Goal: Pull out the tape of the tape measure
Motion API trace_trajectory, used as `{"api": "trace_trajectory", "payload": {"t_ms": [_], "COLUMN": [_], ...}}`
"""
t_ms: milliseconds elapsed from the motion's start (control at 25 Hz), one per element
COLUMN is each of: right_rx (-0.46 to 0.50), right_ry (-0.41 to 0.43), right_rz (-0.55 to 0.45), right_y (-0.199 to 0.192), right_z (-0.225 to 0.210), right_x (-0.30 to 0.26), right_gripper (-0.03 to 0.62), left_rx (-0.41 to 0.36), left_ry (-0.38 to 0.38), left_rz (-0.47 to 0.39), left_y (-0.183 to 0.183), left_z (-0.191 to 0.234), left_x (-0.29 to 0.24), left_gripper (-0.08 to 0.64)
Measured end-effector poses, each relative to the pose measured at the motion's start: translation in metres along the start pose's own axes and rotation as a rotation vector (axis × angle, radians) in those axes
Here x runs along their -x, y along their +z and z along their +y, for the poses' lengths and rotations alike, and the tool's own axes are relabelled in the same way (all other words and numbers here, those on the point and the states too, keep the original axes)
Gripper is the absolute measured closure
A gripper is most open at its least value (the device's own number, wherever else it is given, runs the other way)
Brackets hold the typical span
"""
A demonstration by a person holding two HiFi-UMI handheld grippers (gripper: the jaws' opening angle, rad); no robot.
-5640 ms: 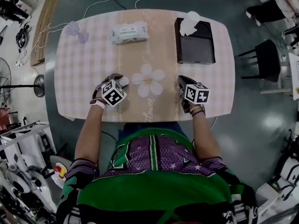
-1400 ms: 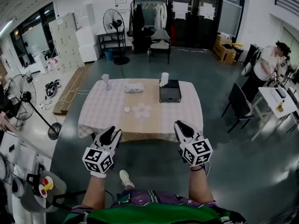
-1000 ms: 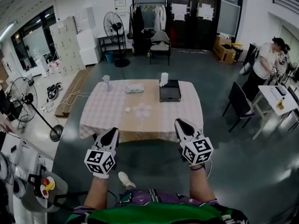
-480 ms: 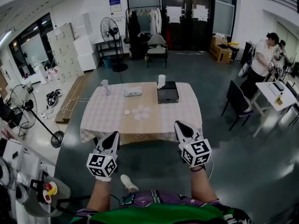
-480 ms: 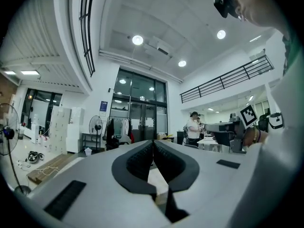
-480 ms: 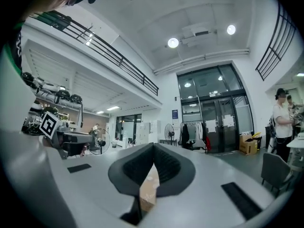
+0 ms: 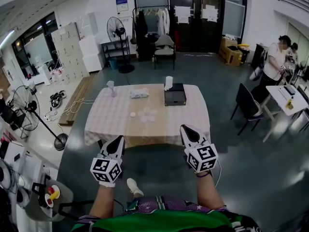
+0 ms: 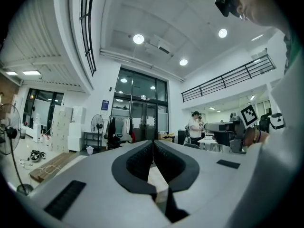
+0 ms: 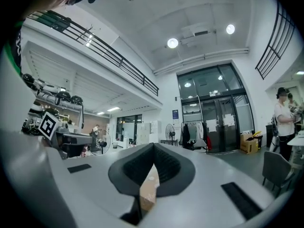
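Tabletop (image 7: 106,120) under a checked cloth stands ahead, a black box (image 7: 175,97) at its far right. Left claw (image 7: 118,140) and right claw (image 7: 185,129) hang level short of its near edge — both pinched together, empty. The tape measure (image 7: 132,114) — a small white disc — lies near the tabletop's middle, well apart from both.

Open grey floor (image 7: 154,166) lay between the left gripper (image 7: 119,138), the right gripper (image 7: 184,128) and the rectangular table under a pale checked cloth (image 7: 104,115), whose far edge carried a black box (image 7: 175,98) and white packet (image 7: 139,93), with a black chair (image 7: 246,105) standing off its right side.
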State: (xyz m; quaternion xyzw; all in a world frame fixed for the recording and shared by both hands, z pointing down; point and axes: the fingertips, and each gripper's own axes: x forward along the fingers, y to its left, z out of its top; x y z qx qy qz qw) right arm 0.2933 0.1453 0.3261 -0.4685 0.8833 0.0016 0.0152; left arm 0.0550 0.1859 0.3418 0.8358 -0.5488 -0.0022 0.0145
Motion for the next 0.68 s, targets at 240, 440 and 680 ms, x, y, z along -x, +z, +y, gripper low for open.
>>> {"api": "trace_trajectory", "payload": {"t_ms": [240,440,680], "right_rx": [0.0,-0.008,-0.01], "right_ry": [-0.002,-0.016,-0.03], "right_rz": [0.003,0.006,0.004], "right_y": [0.0,-0.003,-0.002], "right_z": [-0.002,-0.005,-0.016], "right_x": [0.002,0.007,0.011], "right_gripper": [0.588,0.588,0.588], "left_rx": [-0.017,-0.031,-0.036], "left_ry": [-0.021,-0.048,-0.058], "left_rz": [0.009,0.007,0.008], "left_y": [0.001,0.001,0.003], "left_z": [-0.007,-0.012,-0.021], "left_x": [-0.007,-0.01,-0.019], "left_gripper": [0.535,0.535,0.535]}}
